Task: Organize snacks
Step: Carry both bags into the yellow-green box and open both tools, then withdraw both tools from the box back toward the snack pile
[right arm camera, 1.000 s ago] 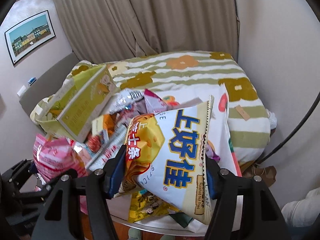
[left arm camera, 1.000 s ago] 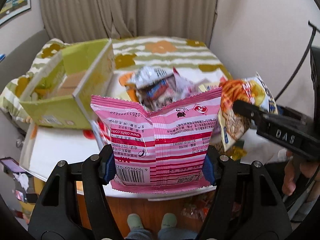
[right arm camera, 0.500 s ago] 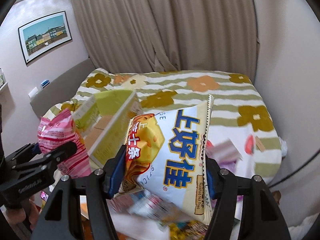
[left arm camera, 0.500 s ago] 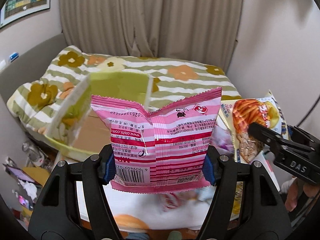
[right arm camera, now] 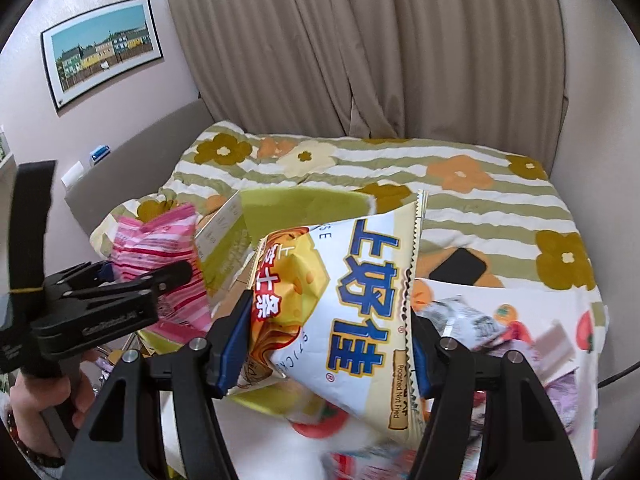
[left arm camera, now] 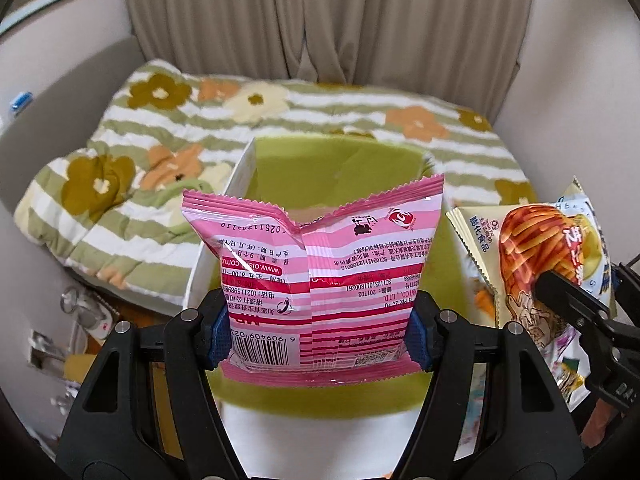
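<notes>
A: Left claw [left arm camera: 318,330] is clamped on the pink bag [left arm camera: 316,276] by its lower side edges; the bag stands upright between the pads, in the air over the green box [left arm camera: 340,164]. Right claw [right arm camera: 330,344] is clamped on the cheese-stick bag [right arm camera: 344,308], tilted, beside the box's right wall.

B: Box location?

A: At the tabletop's [left arm camera: 320,436] far edge, next to the bed [left arm camera: 132,184]. More packets [right arm camera: 464,318] lie on the tabletop's right side.

B: Advice for the drop?

A: My judgement: bring each bag past the near wall, lower it inside, then let go. One bag at a time, so the claws don't collide over the opening.

B: Legible print?

A: Pink bag, upside down: "www.oishi.com", "CO., LTD.", barcode starting 6 909409. Cheese-stick bag: large blue Chinese characters, "Roasted Not Fried".
</notes>
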`<state>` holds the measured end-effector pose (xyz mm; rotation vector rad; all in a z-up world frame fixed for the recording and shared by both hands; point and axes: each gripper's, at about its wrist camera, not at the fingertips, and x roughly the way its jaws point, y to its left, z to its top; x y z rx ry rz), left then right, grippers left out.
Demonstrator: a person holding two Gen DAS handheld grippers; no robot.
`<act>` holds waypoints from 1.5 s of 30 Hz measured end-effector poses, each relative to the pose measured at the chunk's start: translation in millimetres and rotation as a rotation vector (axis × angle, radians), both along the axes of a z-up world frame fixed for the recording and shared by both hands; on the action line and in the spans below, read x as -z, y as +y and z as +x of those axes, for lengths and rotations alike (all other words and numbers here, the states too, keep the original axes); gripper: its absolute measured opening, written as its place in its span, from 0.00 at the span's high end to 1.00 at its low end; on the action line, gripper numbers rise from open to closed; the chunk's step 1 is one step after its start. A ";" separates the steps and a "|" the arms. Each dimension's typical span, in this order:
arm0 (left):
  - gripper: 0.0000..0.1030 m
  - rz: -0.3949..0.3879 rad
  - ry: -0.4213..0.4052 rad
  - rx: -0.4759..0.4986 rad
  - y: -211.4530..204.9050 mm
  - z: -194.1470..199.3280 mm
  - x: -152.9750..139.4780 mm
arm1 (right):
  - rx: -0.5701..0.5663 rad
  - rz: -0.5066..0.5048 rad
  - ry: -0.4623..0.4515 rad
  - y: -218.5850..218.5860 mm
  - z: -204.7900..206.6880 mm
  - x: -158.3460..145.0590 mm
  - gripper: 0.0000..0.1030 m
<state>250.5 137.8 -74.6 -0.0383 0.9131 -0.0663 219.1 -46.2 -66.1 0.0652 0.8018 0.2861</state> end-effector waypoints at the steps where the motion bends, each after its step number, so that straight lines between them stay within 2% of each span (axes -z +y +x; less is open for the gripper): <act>1: 0.37 -0.006 0.015 0.010 3.2 8.3 5.6 | 0.006 -0.005 0.008 7.0 4.2 3.2 0.41; 5: 0.37 -0.001 0.070 0.059 12.3 31.8 26.3 | 0.043 -0.018 0.041 23.4 16.8 14.6 0.41; 8: 0.31 0.010 0.099 0.095 12.4 43.6 38.1 | 0.068 -0.030 0.060 30.1 25.1 20.8 0.41; 10: 0.06 0.024 0.097 0.106 10.6 45.2 41.8 | 0.083 -0.043 0.074 32.7 29.9 25.6 0.41; 11: 0.02 0.026 0.082 0.110 10.9 45.4 41.5 | 0.088 -0.047 0.079 35.8 31.5 26.6 0.41; 19: 0.01 0.057 0.071 0.111 16.8 47.1 41.7 | 0.094 -0.063 0.128 46.1 43.2 39.1 0.41; 24: 0.01 0.090 0.066 0.038 31.4 29.5 38.9 | 0.043 -0.059 0.145 53.4 45.2 42.8 0.41; 34: 0.01 0.066 0.085 -0.100 60.5 2.9 39.3 | -0.113 -0.074 0.175 86.7 54.8 58.8 0.39; 36: 0.01 0.072 0.084 -0.119 65.2 -1.4 39.0 | -0.134 -0.075 0.188 91.6 55.7 64.4 0.31; 38: 0.01 0.077 0.084 -0.139 71.8 -7.0 38.7 | -0.132 -0.082 0.181 93.1 55.0 69.6 0.03; 39: 0.01 0.072 0.085 -0.148 75.7 -9.4 38.7 | -0.130 -0.082 0.174 93.0 54.4 71.0 0.00; 45: 0.01 0.054 0.091 -0.184 85.3 -24.3 38.0 | -0.137 -0.091 0.170 90.9 42.0 72.7 0.00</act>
